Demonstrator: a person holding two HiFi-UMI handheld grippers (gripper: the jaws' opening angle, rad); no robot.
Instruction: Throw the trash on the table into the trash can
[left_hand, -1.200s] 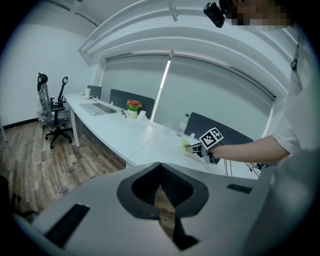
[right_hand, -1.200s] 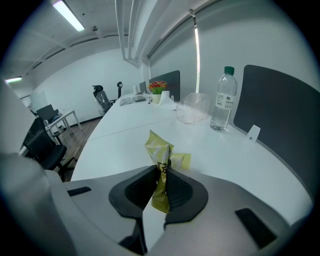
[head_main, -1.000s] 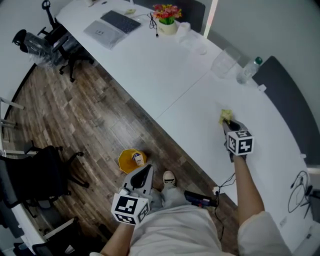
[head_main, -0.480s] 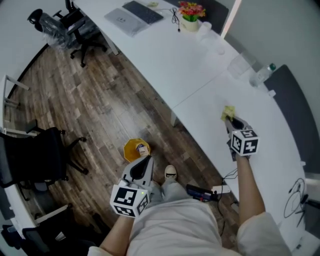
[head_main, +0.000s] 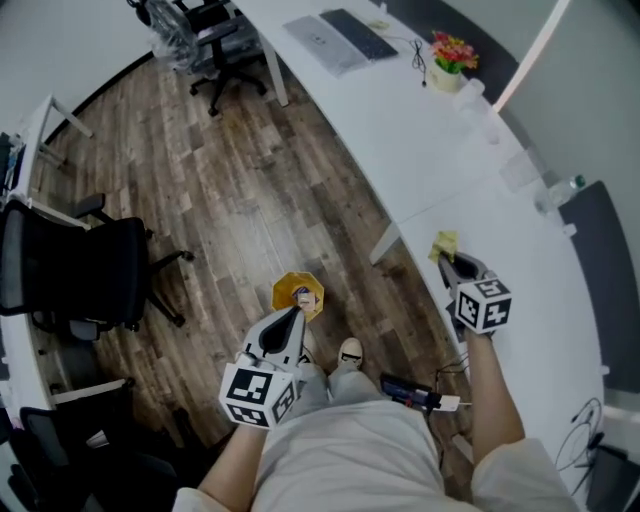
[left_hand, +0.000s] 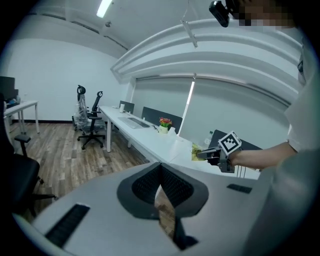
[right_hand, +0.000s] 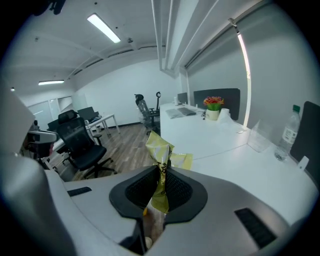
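The right gripper has its fingers pinching a crumpled yellow wrapper, which sticks up from between the pads. In the head view the yellow wrapper is held off the surface, over the near edge of the long white tabletop.

The left gripper hangs over the wooden floor, clear of the tabletop, with its fingers pressed together at the tips and nothing between them. Its tip points at the yellow trash can, which stands on the floor just ahead of the person's shoe and has a small item inside.

Toward the far end of the tabletop lie a laptop and a flower pot.
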